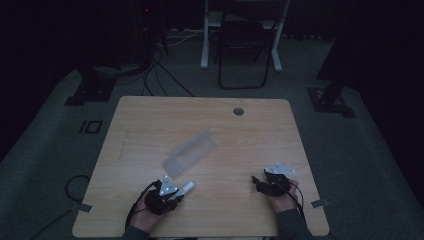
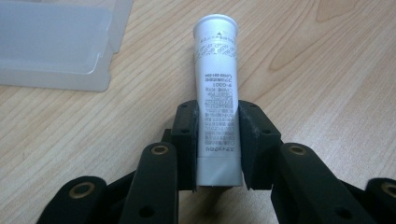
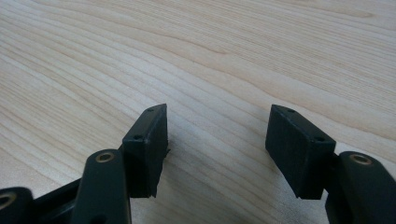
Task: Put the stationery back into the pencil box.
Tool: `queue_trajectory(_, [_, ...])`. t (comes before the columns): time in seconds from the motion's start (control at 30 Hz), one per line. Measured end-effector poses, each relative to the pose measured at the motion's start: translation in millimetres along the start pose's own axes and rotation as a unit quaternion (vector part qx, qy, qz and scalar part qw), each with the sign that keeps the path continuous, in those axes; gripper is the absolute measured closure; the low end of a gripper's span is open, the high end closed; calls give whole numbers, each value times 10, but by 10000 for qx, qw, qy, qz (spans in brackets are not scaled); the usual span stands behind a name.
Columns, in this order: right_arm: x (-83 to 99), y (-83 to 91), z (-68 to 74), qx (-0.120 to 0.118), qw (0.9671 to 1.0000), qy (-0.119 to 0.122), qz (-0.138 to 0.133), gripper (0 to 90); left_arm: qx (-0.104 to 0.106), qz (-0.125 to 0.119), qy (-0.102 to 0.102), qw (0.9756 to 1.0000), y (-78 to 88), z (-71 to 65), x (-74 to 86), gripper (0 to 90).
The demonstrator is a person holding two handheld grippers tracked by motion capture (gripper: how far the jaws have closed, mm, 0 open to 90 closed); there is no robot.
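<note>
Dim room; grey carpet floor [image 1: 350,150]; a black folding chair [image 1: 243,45] beyond the wooden table [image 1: 150,115]; cables [image 1: 160,70] trailing.

the tube [image 2: 217,93] is white with small grey print on it. the tray [image 2: 56,44] is frosted, half-clear plastic. the table [image 2: 327,70] is light wood with brown grain lines. both grippers have black jaws with small brass-coloured rivets.

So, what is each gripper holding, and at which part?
The left gripper holds the white tube near its flat crimped end. The right gripper is open, holding nothing.
</note>
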State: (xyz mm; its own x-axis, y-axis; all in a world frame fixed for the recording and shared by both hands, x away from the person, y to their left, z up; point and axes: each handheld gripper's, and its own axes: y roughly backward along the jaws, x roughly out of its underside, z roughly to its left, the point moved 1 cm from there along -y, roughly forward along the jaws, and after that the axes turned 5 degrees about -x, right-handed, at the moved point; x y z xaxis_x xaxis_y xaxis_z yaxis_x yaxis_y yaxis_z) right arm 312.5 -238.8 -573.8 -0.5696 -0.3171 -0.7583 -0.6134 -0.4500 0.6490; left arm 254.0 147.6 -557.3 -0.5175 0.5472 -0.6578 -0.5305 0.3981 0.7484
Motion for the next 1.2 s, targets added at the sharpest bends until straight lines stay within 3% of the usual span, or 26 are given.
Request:
queue_trajectory(0.2, [0,0,-1,-7,10000,6,2,389,-49,-6,-35,10000,-17,-11,-24,708])
queue_trajectory(0.47, [0,0,2,-17,10000,13,1,386,35,-118,-75,9999,26,-36,-65,710])
queue_trajectory(1.2, [1,0,4,-15,10000,13,1,386,-139,-426,-222,9987,122,-62,-224,712])
